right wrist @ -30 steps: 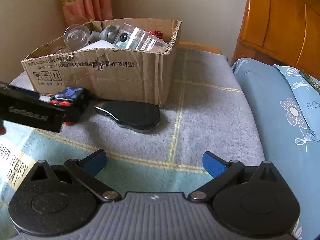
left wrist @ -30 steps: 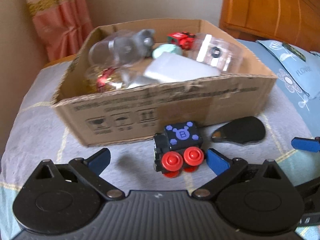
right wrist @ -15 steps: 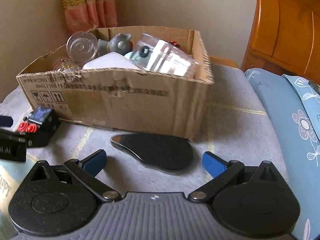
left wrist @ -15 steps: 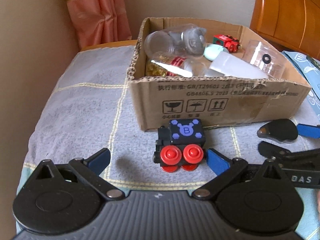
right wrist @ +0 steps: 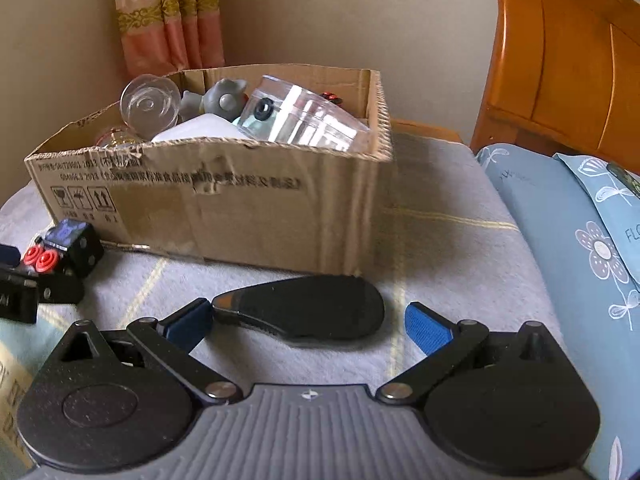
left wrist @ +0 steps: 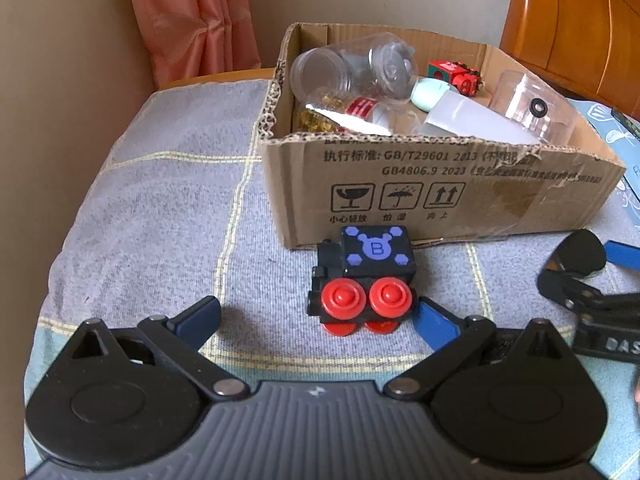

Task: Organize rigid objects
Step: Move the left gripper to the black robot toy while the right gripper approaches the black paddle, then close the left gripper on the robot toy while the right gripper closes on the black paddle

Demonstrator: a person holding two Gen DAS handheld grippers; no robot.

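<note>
My left gripper [left wrist: 316,318] is spread wide with nothing in it, low over the blanket [left wrist: 152,216] on the bed. The toy train [left wrist: 362,280] stands just ahead, off toward my right-hand finger [left wrist: 434,326], which looks to be touching or almost touching its red wheels. If I close from here, I expect that finger to shove the train sideways before the far finger meets it, and it could roll on those wheels or tip.

My right gripper [right wrist: 306,326] is also wide open and empty, with the flat black piece [right wrist: 304,310] lying between its fingers; the left finger [right wrist: 188,324] sits right at its pointed tip. The piece is thin, glossy and lies flat on soft cloth, so I think the fingers may ride over it or pinch blanket instead. Its long side spans the gap, so a squeeze could make it pivot out.

Beyond both stands the cardboard box [left wrist: 440,192], already crowded with clear jars [left wrist: 320,72] and a second small train [left wrist: 456,74]. A careless drop could bounce off the heap.

Compared with half a second ago, my right gripper has come forward until the black piece sits inside its span. My left gripper has edged closer to the train, and the box now looks farther right.
</note>
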